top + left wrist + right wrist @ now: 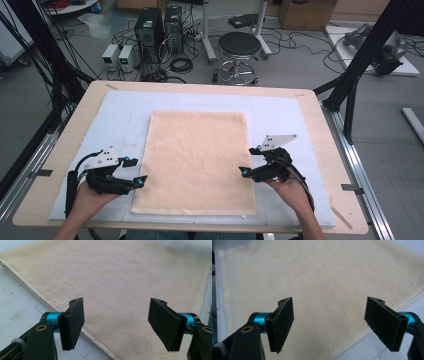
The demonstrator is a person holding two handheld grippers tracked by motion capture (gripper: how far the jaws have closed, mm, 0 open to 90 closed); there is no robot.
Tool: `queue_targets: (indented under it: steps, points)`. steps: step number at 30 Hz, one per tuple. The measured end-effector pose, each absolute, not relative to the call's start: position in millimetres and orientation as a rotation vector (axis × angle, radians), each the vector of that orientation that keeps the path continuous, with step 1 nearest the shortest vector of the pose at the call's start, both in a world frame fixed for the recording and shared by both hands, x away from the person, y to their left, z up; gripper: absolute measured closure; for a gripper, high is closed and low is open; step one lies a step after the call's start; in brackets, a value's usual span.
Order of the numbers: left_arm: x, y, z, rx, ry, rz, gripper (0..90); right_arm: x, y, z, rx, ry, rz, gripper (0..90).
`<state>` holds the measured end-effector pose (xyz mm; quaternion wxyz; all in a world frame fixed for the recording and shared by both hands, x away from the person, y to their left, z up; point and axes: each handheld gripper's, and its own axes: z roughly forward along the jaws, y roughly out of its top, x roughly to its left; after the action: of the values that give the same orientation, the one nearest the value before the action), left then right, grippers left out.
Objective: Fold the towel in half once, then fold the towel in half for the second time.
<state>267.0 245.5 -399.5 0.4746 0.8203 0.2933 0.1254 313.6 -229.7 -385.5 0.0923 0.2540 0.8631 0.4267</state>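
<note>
Cream towel (195, 162) lying flat on the pale mat (280, 112) that covers the wooden surface (320, 125), long edges running away from the person, corners squared, no bunching or turned-up hem to be seen. Looks doubled along at least one border in the left gripper view, where a second layer peeks out under the near edge, so probably one fold already made and laid down neatly; cannot say for certain how many layers. Left claw (135, 171) hovering just off the towel's left edge near the front corner, jaws apart, nothing between them, cloth (120, 290) spread out beyond the pads. Right claw (251, 160) likewise at the right edge, slightly over the cloth, jaws wide apart and empty, towel (324, 277) stretching ahead with its border slanting off to the mat. No cloth pinched, lifted or dragged on either side, both claws clear of the fabric. Judged from that: a release just completed, the sheet set down and smoothed, hands free. Left to do, if further folding is the aim: re-grip the near corners or the short edge, carry it over to the far edge, align and press flat; otherwise close to finished, with only tidying of the edges remaining.
</note>
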Motion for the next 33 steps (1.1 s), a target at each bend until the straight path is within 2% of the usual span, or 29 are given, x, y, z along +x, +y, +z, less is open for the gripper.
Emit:
queue_targets:
  steps: [18, 33]
  points:
    - [292, 234, -390, 2.007, 0.714, 0.312, 29.1, 332, -227, -380, 0.751, 2.56, 1.242, 21.4]
    - [363, 229, -353, 1.98, 0.785, 0.341, 29.7, 389, -226, -348, 0.795, 2.529, 1.161, 21.2]
